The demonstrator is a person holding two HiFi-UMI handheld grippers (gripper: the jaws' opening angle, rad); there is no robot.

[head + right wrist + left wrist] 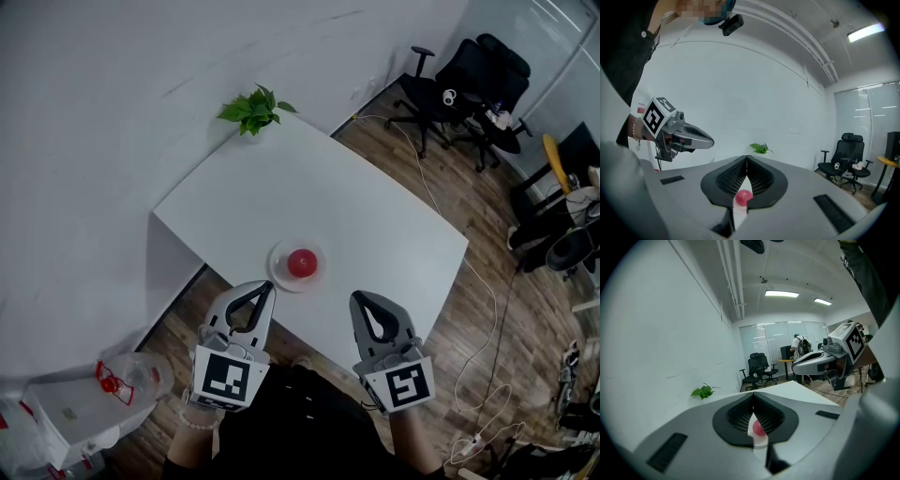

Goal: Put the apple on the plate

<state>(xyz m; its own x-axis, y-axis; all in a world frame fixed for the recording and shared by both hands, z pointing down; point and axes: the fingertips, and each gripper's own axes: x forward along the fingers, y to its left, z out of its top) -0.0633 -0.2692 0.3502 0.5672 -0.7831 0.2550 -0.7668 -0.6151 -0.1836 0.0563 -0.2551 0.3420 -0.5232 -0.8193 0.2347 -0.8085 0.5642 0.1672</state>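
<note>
The apple sits red and round in the middle of a small white plate; the plate lies on the white bench, close to its near edge and about midway between the two tongs.

The left tongs are closed tight, jaw against jaw, with nothing between them; in the head view their tip points at the plate's near left rim and lies near it. In the left gripper view the apple and a strip of plate show only through the small gap below the pads, farther off and not gripped.

The right tongs are likewise closed on nothing, their tip over the bench's near edge, to the right of the plate and apart from it; the right gripper view shows the apple beyond the pads in the same way. Both tongs are held by the person side by side, each with its marker cube nearest the body.

A small green plant stands at the bench's far corner by the white wall; black office chairs stand well apart on the wooden floor, where a pale cable runs along the bench's right side.
</note>
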